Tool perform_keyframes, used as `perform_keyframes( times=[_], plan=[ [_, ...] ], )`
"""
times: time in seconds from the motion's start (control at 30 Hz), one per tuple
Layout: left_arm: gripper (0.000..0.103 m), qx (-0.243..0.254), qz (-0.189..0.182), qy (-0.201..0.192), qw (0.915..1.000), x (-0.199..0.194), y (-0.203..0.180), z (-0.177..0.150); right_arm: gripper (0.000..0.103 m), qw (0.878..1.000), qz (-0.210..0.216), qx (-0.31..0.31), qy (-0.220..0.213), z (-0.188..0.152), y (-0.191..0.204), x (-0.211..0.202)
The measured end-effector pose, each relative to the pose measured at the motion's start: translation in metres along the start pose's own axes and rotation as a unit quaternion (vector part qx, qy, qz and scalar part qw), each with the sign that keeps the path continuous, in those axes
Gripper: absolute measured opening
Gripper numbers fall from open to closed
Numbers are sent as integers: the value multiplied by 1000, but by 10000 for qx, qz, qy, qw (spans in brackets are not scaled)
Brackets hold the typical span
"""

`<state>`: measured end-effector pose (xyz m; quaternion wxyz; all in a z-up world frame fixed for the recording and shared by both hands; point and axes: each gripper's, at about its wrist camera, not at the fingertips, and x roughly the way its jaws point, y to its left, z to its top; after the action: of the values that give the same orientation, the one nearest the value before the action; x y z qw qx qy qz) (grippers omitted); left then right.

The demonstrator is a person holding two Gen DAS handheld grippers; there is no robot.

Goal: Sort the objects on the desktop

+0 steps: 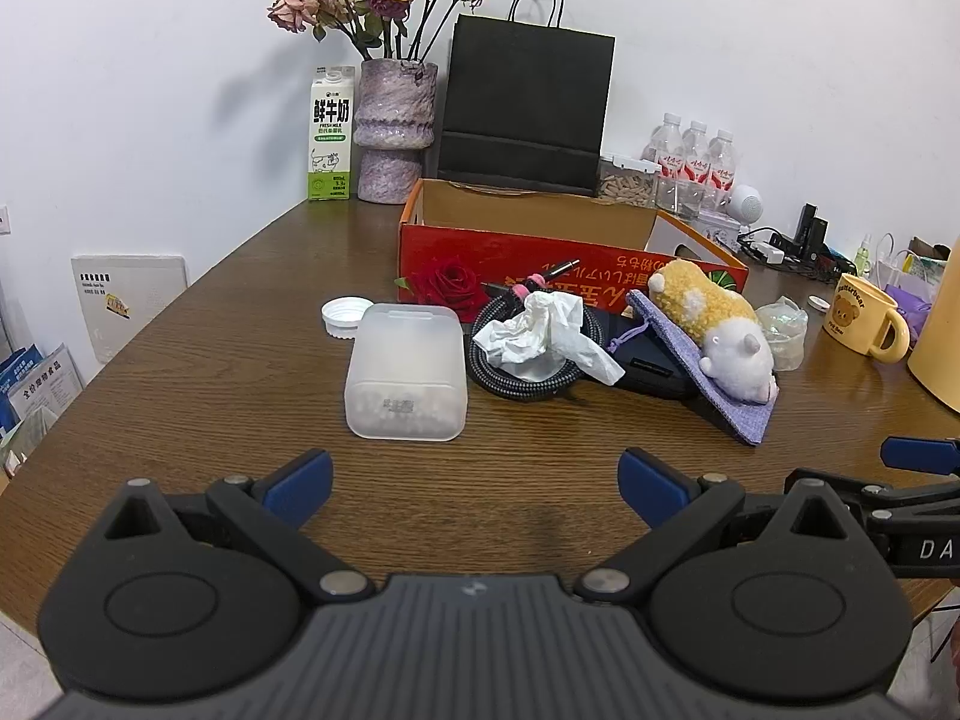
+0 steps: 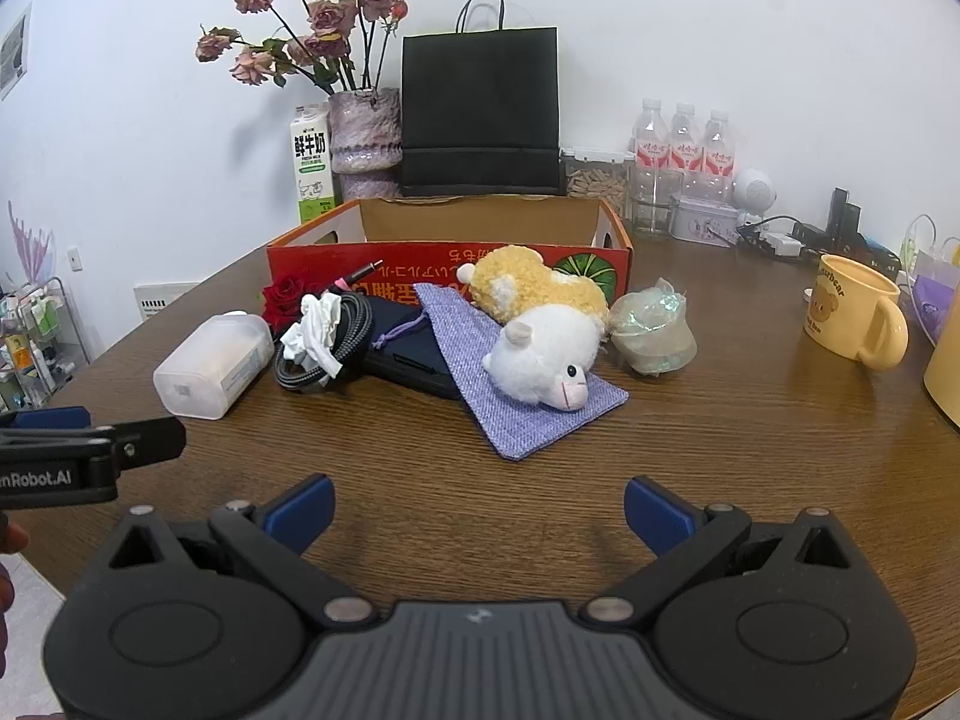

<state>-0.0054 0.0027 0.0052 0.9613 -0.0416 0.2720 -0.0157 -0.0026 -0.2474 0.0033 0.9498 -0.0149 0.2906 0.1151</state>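
You are at the start: your left gripper [image 1: 474, 483] and right gripper [image 2: 478, 510] both hover over the near table [image 1: 240, 300] edge, jaws wide open and empty, nothing yet picked up. The clutter sits in a heap mid-table just in front of the red box [image 1: 540, 252] — a frosted case [image 1: 407, 375] on the left, a tissue [image 1: 540, 333] on a coiled cable [image 1: 480, 360], a plush [image 2: 540, 330] lying on a purple pouch [image 2: 528, 414]. The box interior, as far as it shows, looks empty, so your next move is likely a reach forward to close on one item — the case nearest your left gripper seems easiest.
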Motion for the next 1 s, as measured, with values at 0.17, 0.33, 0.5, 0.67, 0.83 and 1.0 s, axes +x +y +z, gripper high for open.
perform_keyframes(
  times=[0.17, 0.33, 0.5, 0.67, 0.83, 1.0],
  plan=[
    [103, -2, 4, 3, 10000, 0, 1, -1, 103, 10000, 2, -3, -3, 0, 0, 0],
    [103, -1, -1, 15, 10000, 1, 1, -2, 103, 10000, 3, -2, 0, 0, 0, 0],
    [103, 49, -3, 30, 10000, 5, 0, 0, 103, 10000, -3, -2, -13, 1, -1, 3],
    [103, 113, -15, 105, 9999, 19, 1, 12, 103, 10000, 7, 21, -13, 10, -6, 17],
    [103, 98, 136, 229, 9996, 43, 7, 30, 103, 9999, -48, 104, 22, 25, -15, 42],
    [103, 116, 358, 402, 9985, 73, 15, 46, 100, 9997, -101, 191, 93, 45, -26, 70]
  ],
)
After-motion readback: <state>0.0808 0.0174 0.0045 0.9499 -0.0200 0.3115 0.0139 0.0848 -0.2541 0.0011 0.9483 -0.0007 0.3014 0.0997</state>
